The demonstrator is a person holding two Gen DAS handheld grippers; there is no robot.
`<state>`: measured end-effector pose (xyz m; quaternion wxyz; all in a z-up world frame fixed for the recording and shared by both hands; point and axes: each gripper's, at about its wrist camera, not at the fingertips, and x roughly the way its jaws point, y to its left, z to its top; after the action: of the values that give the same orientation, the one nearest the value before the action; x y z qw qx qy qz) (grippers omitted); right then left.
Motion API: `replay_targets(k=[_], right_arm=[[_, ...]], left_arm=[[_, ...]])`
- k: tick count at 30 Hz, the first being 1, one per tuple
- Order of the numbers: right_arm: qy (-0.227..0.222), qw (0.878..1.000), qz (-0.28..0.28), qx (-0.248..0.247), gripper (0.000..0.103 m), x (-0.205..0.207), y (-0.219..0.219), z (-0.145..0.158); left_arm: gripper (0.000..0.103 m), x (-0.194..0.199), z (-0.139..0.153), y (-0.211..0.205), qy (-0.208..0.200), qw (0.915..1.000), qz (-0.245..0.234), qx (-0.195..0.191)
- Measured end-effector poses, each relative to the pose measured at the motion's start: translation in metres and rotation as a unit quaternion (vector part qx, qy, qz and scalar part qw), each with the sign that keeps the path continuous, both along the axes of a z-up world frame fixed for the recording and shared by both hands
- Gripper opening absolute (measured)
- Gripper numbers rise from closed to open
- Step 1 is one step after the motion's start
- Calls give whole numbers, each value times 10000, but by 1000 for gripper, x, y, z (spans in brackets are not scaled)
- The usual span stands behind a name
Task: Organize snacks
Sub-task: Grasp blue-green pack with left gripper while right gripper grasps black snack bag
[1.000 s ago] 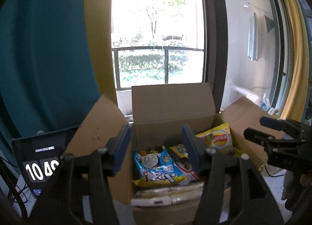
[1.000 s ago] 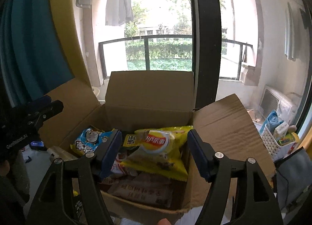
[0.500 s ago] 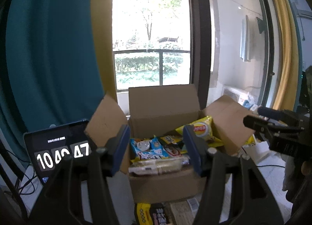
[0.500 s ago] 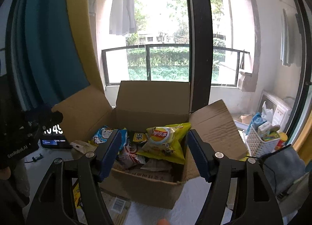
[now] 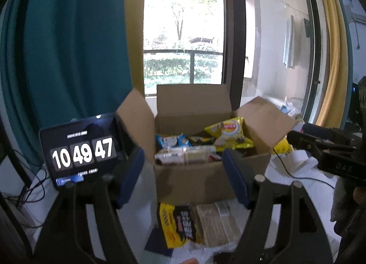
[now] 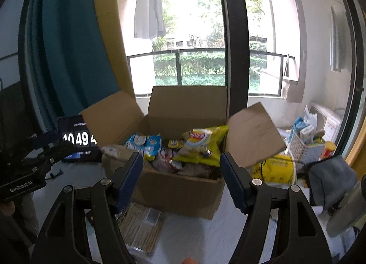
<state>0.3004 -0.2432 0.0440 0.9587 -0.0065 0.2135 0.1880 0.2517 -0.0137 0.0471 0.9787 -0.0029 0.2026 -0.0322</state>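
Note:
An open cardboard box (image 5: 205, 179) (image 6: 183, 188) stands on the white table, filled with snacks: a yellow chip bag (image 5: 228, 133) (image 6: 201, 147), a blue packet (image 5: 171, 140) (image 6: 144, 142) and several others. A yellow-and-black snack pack (image 5: 180, 225) and a brown pack (image 5: 217, 222) (image 6: 141, 225) lie on the table in front of the box. My left gripper (image 5: 183, 177) is open and empty, held back from the box. My right gripper (image 6: 180, 177) is open and empty too, also in front of the box.
A tablet clock (image 5: 80, 149) (image 6: 77, 138) stands left of the box. A white basket of items (image 6: 306, 142), a yellow pack (image 6: 274, 168) and a grey cloth (image 6: 331, 177) sit to the right. Cables (image 5: 297, 174) run across the table. Window and curtains are behind.
Both grippers have pulled back and away from the box, which now looks smaller. The packs on the table in front of it have come into view. Both stay open.

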Motion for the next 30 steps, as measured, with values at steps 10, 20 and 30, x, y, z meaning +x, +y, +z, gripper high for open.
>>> replay_targets(k=[10, 20, 30], right_arm=[[419, 9990, 140, -109, 73, -18, 10, -39], [981, 9945, 307, -178, 73, -19, 28, -82], [1674, 9836, 647, -206, 86, -7, 62, -121]], left_arm=[[73, -20, -43, 19, 451, 9985, 166, -261], [73, -33, -100, 57, 1095, 9922, 343, -483], [73, -34, -143, 78, 1524, 9863, 291, -552]])
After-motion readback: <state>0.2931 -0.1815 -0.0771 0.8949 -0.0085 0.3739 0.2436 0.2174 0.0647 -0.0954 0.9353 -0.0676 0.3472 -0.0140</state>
